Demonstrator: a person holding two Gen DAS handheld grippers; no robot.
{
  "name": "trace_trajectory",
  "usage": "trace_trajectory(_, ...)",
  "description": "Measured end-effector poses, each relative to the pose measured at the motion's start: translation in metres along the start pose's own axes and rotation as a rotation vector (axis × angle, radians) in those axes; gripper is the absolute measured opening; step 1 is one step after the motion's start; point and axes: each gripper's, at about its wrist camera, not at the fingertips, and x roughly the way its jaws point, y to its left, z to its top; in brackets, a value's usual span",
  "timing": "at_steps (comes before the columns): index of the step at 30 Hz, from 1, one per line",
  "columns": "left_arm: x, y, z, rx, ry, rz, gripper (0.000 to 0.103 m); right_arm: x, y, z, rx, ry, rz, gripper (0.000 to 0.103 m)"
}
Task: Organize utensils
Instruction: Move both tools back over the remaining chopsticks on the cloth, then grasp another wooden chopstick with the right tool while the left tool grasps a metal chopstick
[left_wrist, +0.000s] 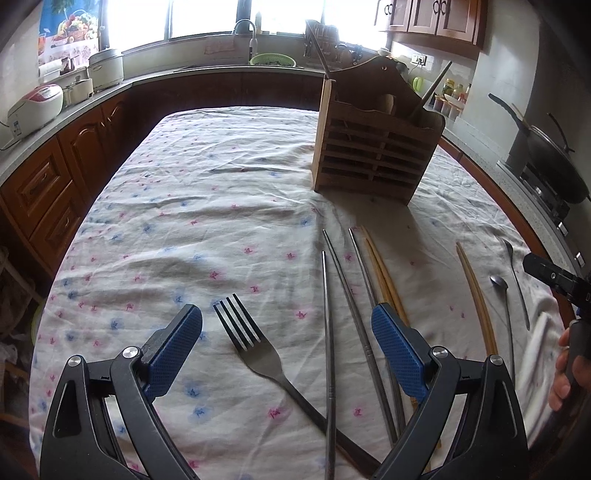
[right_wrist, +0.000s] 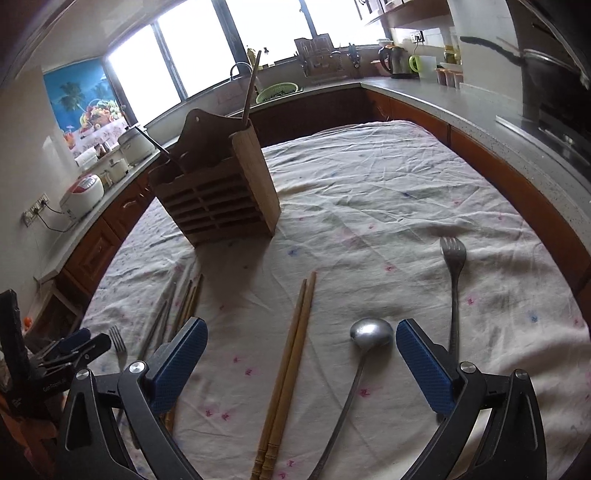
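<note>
Two fisheye views look down over a table (left_wrist: 221, 177) covered in a wrinkled white cloth with small pink and blue flowers, inside a kitchen with wooden cabinets and bright windows.

Left wrist view: the left gripper (left_wrist: 287, 325) fills the bottom of the frame, its blue-padded jaws spread wide and holding nothing. Between them lie a fork (left_wrist: 255, 350), tines pointing up the frame, and a steel chopstick (left_wrist: 327, 332). More steel chopsticks (left_wrist: 354, 295) and a wooden pair (left_wrist: 384, 273) run past the right-hand pad. Farther right lie a single wooden chopstick (left_wrist: 476, 295) and two spoons (left_wrist: 504, 295), one above the other. A slatted wooden holder (left_wrist: 376, 147) stands upright in the upper right of the frame, well apart from the loose utensils, with two handles sticking out of its top. At the right edge a hand (left_wrist: 565, 373) grips the right gripper (left_wrist: 543, 269).

Right wrist view: the right gripper (right_wrist: 301, 339) sits at the bottom, jaws wide open and empty. Between them lie a pair of wooden chopsticks (right_wrist: 291, 369) and a ladle-like spoon (right_wrist: 371, 332), its bowl just beside the right-hand pad. A second fork (right_wrist: 454, 280) lies beyond that pad. The holder (right_wrist: 218, 192) stands in the upper left. Other chopsticks (right_wrist: 184, 306) lie at centre left, and the left gripper (right_wrist: 81, 343) shows at lower left.
</note>
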Motion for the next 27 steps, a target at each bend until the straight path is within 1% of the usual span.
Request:
trace_trajectory(3,0.007,-0.004,0.003,0.030,0.018,0.016,0.095,0.006,0.003,0.005,-0.036,-0.006,-0.056,0.102)
trace_trajectory(5,0.011,-0.007,0.004,0.047,0.026,0.022,0.091,0.012,0.003,0.009,-0.050,-0.006,-0.069,0.101)
trace_trajectory(6,0.014,-0.008,0.005,0.055,0.032,0.021,0.089,0.015,0.003,0.011,-0.055,-0.002,-0.073,0.096)
trace_trajectory(7,0.016,-0.010,0.006,0.062,0.039,0.021,0.086,0.021,0.002,0.013,-0.060,0.006,-0.083,0.084)
trace_trajectory(8,0.019,-0.011,0.006,0.070,0.047,0.023,0.084,0.027,0.001,0.015,-0.064,0.025,-0.089,0.075)
trace_trajectory(9,0.022,-0.012,0.007,0.077,0.054,0.024,0.083,0.035,-0.002,0.017,-0.063,0.050,-0.090,0.057)
trace_trajectory(10,0.024,-0.013,0.008,0.083,0.060,0.026,0.080,0.042,-0.004,0.018,-0.060,0.072,-0.088,0.047)
trace_trajectory(11,0.027,-0.013,0.008,0.086,0.068,0.027,0.079,0.049,-0.006,0.018,-0.056,0.091,-0.091,0.045)
trace_trajectory(13,0.033,-0.013,0.010,0.086,0.081,0.025,0.078,0.060,-0.008,0.017,-0.057,0.126,-0.078,0.046)
trace_trajectory(15,0.037,-0.013,0.010,0.087,0.091,0.021,0.074,0.067,-0.006,0.016,-0.068,0.143,-0.070,0.046)
trace_trajectory(17,0.042,-0.015,0.011,0.096,0.102,0.017,0.066,0.073,-0.002,0.014,-0.086,0.157,-0.067,0.042)
trace_trajectory(18,0.045,-0.016,0.011,0.101,0.111,0.018,0.063,0.078,0.000,0.014,-0.097,0.169,-0.073,0.038)
trace_trajectory(19,0.048,-0.016,0.011,0.105,0.120,0.017,0.057,0.083,0.001,0.013,-0.106,0.186,-0.083,0.035)
trace_trajectory(20,0.050,-0.017,0.011,0.106,0.130,0.013,0.051,0.085,0.000,0.012,-0.106,0.184,-0.085,0.034)
trace_trajectory(22,0.055,-0.016,0.011,0.100,0.148,-0.004,0.048,0.087,0.002,0.013,-0.121,0.186,-0.097,0.031)
trace_trajectory(24,0.059,-0.017,0.011,0.096,0.162,-0.009,0.047,0.089,0.003,0.013,-0.133,0.186,-0.106,0.031)
trace_trajectory(27,0.062,-0.020,0.013,0.115,0.156,0.004,0.046,0.093,0.007,0.016,-0.147,0.191,-0.108,0.031)
